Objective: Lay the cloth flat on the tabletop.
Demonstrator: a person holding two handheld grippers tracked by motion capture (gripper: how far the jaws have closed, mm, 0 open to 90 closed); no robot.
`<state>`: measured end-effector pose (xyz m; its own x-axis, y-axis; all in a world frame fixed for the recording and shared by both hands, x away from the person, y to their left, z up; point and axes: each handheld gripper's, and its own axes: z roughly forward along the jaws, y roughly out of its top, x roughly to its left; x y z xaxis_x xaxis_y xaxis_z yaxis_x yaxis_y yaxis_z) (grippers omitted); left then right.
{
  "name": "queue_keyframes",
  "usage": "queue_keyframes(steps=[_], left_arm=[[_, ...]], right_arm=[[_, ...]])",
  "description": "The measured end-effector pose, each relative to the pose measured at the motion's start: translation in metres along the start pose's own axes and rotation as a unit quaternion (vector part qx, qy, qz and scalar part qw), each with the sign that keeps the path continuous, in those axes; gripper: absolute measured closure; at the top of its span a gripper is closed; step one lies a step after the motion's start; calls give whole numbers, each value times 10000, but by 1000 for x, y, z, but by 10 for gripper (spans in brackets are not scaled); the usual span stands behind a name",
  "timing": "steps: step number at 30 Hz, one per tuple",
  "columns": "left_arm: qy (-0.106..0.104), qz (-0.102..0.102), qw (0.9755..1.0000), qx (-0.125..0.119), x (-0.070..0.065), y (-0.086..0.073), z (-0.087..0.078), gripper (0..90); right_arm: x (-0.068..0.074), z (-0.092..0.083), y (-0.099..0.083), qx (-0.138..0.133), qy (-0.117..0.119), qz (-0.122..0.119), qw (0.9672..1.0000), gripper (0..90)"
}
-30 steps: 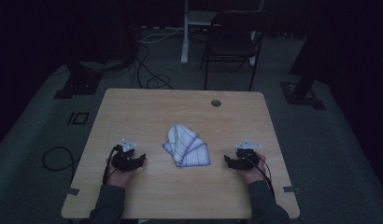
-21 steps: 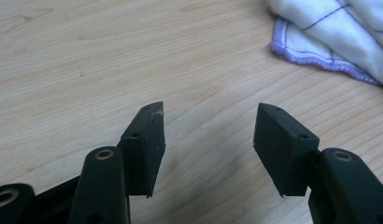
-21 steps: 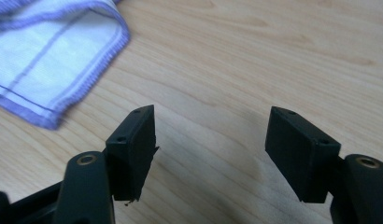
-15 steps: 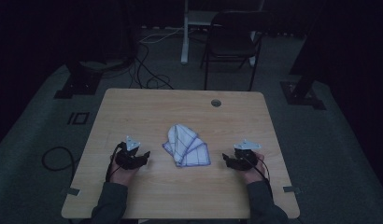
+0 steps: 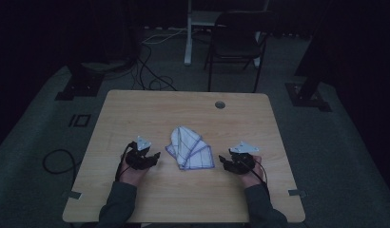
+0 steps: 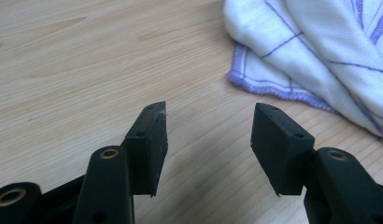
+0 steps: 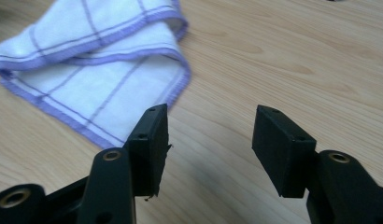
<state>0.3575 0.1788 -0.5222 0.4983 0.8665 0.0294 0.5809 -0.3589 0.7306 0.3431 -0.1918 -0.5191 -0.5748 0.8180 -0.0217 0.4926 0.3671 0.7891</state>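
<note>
We see the cloth (image 6: 320, 51) cut off at the upper right of the left gripper view; its folded layers hide its underside.

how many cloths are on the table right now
1. A crumpled white cloth with purple stitched edges and thin purple grid lines lies near the middle of the light wooden table, between the two hands. Nothing looks able to hide another.

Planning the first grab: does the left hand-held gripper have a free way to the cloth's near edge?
Probably yes: the left hand-held gripper is open, with bare table between it and the cloth.
</note>
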Motion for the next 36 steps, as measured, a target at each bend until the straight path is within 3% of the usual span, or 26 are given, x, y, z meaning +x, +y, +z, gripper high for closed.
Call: queue_keyframes(steps=[16,26,36], left_arm=[[-246,128,9996,22,-13,16,19,561],[-326,192,9993,75,-17,20,27,610],[-329,212,9992,79,-19,21,30,652]], right_arm=[[32,10,18,-82,286,-358,9989,541],[57,22,26,-82,579,-568,9967,584],[85,34,33,-92,954,-813,9921,664]])
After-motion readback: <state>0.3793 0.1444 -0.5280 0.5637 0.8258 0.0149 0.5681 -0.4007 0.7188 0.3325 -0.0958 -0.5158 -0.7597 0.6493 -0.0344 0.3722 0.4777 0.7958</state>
